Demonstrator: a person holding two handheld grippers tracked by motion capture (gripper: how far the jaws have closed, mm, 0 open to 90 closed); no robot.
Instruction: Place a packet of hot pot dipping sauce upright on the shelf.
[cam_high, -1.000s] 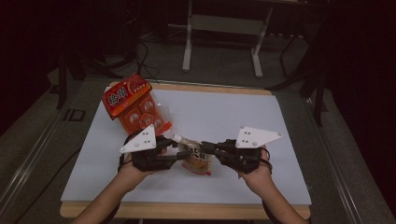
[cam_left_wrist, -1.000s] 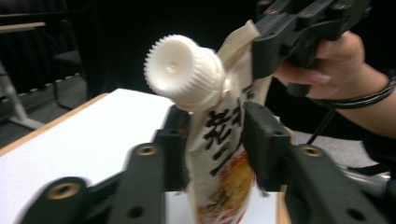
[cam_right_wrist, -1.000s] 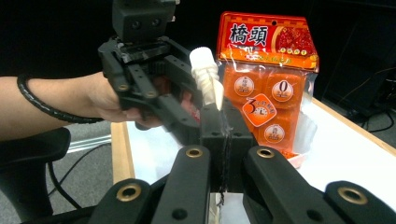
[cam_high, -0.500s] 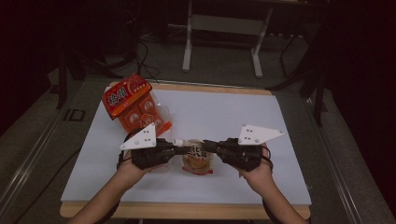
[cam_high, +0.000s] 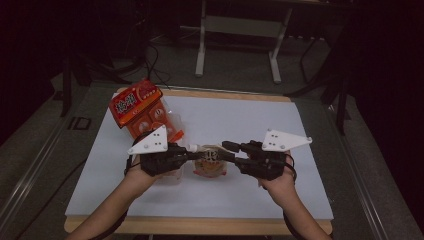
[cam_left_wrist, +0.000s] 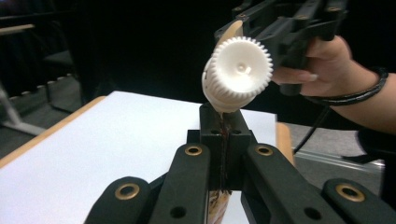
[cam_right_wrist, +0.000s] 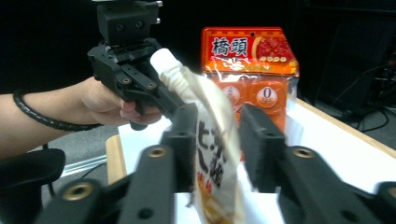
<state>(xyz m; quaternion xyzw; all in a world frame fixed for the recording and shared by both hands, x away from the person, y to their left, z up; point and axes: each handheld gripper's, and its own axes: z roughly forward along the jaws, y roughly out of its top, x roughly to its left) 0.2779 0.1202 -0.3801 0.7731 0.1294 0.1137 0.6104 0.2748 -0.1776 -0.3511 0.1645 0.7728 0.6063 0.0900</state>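
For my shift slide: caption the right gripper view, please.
Spouted pouch between the just-opened right gripper jaws, left gripper clamping its neck, orange snack pack behind.

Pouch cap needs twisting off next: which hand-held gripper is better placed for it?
Right, probably. The left hand-held gripper is shut on the pouch just below the white cap, steadying it. The right hand-held gripper has just been opening, pouch loosely between its jaws, so it is free to move.

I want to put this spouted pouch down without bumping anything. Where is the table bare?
The white table is bare right of the orange snack pack and along the near edge. It is crowded at centre, where both grippers meet on the pouch.
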